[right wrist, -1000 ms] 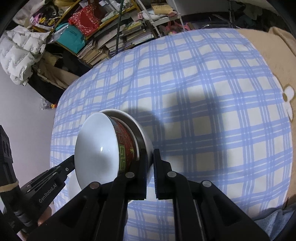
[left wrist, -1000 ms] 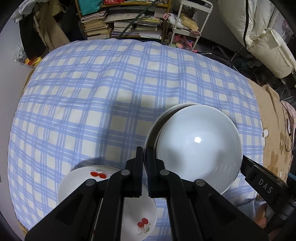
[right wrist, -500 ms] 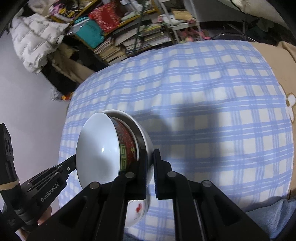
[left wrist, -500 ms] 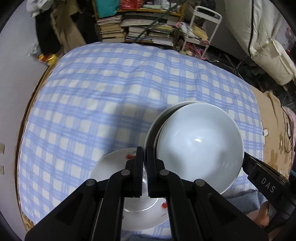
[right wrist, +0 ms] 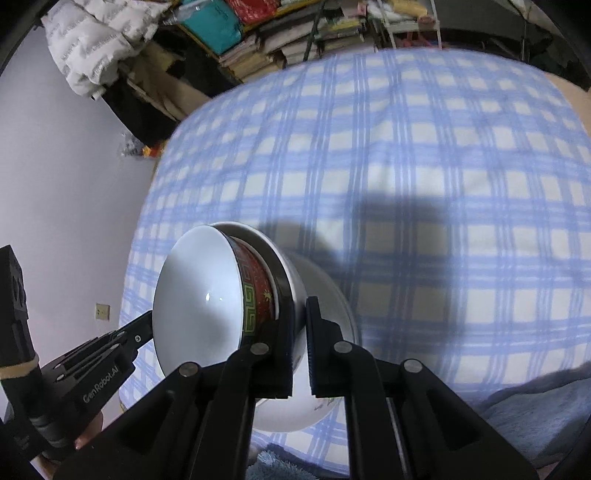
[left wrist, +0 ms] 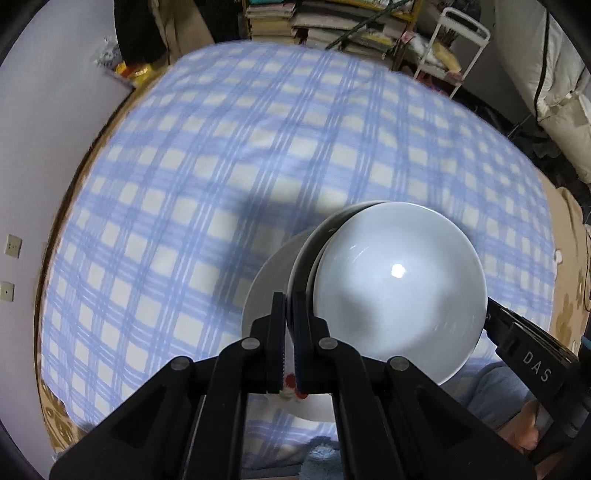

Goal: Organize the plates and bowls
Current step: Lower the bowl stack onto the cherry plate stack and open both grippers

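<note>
Here the left gripper (left wrist: 289,321) is pinched down to almost nothing, its jaws nipping the left rim of the stacked bowls (left wrist: 399,291). The right gripper (right wrist: 298,332) is clamped narrow on the opposite rim — its left finger sits inside against the red-patterned bowl (right wrist: 258,291), the right one outside on the white outer bowl (right wrist: 291,280). So the stack hangs between both grippers, tilted on its side, over the near edge of the checked blue cloth (left wrist: 221,166).

Directly beneath it lies the white plate (left wrist: 266,280) with red cherry marks, partly hidden. The cloth to the left and far side is bare and open; the bookshelf clutter (left wrist: 332,26) and a white rack (left wrist: 458,44) stand beyond the far edge, a wall at the left.

Compared with a second ago, the plate has slid from the stack's lower left to right underneath it — both grippers have carried the bowls leftward, grips unchanged.
</note>
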{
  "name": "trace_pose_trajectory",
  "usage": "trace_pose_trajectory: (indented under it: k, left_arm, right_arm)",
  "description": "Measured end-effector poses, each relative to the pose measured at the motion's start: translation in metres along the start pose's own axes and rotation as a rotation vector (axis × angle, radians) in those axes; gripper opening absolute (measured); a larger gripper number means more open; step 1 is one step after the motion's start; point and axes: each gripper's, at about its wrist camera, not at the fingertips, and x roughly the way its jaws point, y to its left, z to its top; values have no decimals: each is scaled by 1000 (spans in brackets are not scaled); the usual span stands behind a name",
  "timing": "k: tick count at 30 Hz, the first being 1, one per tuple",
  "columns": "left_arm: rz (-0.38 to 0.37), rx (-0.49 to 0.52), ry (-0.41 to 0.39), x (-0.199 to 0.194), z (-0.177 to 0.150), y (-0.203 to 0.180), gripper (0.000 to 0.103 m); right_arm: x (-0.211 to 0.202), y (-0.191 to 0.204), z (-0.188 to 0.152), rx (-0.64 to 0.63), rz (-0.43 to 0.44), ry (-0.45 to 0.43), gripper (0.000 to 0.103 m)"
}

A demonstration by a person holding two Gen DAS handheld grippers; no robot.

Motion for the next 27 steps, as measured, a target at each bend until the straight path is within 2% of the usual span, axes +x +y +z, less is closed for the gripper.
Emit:
trace_pose_trajectory:
  k: [2, 12, 17, 19, 22, 24, 27]
  left_arm:
    - [-10, -26, 20, 10, -3, 5, 2]
    - [-33, -15, -29, 16, -7, 12, 4]
    - [-6, -14, -53, 11, -12, 14, 15]
    - [4, -11, -64, 6, -15, 15, 18]
    - [77, 4, -102, -6, -21, 12, 18]
    - [135, 24, -151, -18, -27, 11, 19]
    - [137, 22, -180, -33, -35, 14, 20]
  right_arm:
    - [9, -1, -3, 6, -8, 21, 10]
    - [20, -14, -1, -4, 52, 56, 10]
    - [18, -1, -4, -81, 7, 39, 10]
    - [9, 5, -5, -119, -13, 4, 10]
    - [-3, 9, -6, -139, 2, -23, 10]
    - [-12, 10, -5, -146, 9, -37, 14]
    - [-27, 10, -8, -155, 20, -67, 37]
